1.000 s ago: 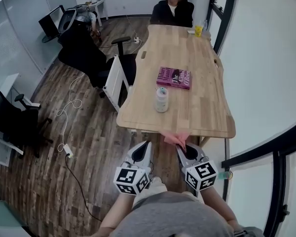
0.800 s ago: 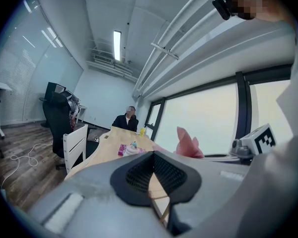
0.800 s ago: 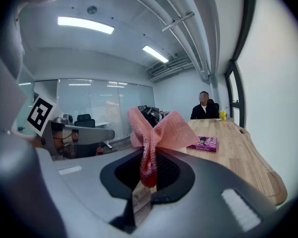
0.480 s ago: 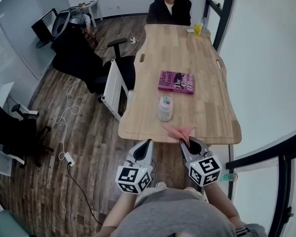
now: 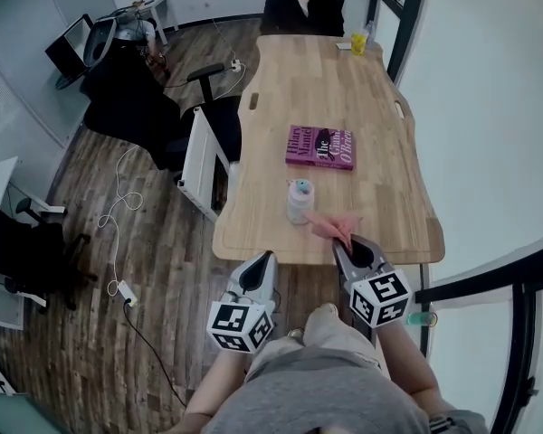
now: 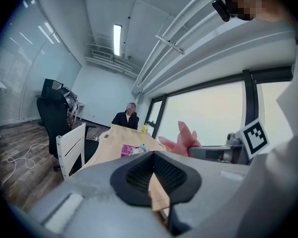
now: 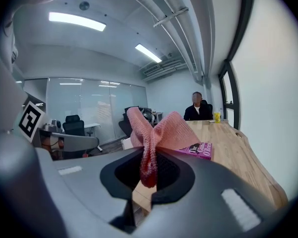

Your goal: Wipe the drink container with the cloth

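Drink container (image 5: 299, 201) near table (image 5: 380, 152) edge, cloth (image 5: 333, 227) beside

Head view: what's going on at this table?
Someone at the near end of the wooden table holds a hand-held gripper in each hand. The right hand-held gripper is shut on a pink cloth, held just beside the drink container; whether they touch is unclear. The left hand-held gripper is shut and empty, short of the table. A pink book lies further along, and another person sits at the far end.
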`<state>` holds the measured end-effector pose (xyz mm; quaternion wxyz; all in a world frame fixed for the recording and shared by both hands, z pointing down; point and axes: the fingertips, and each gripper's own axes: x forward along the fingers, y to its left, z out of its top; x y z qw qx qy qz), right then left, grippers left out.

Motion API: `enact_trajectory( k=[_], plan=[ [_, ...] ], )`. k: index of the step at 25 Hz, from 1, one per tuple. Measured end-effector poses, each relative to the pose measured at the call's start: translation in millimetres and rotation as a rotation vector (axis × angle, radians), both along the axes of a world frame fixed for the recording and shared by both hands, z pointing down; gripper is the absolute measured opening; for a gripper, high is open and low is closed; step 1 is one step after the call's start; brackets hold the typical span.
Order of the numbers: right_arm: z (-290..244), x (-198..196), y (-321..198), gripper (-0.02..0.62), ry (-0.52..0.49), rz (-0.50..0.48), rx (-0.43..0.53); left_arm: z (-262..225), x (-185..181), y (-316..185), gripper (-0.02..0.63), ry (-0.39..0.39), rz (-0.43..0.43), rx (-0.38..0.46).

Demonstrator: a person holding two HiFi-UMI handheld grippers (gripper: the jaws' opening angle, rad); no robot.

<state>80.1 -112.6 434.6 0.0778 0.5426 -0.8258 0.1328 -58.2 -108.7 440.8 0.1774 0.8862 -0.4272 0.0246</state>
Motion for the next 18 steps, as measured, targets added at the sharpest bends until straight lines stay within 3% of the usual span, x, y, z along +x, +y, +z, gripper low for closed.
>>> enact_trajectory(
  k=[11, 18],
  plan=[
    [-0.8, 19.8, -70.3, 0.028, 0.033, -0.03, -0.002, 10.2, 8.3, -42.6, 0.002, -0.001, -0.029, -0.022],
    [12.6, 26.7, -117.7, 0.028, 0.039, -0.063, -0.065, 6.6, 14.3, -82.6, 0.002, -0.008, -0.048, -0.022]
  ],
)
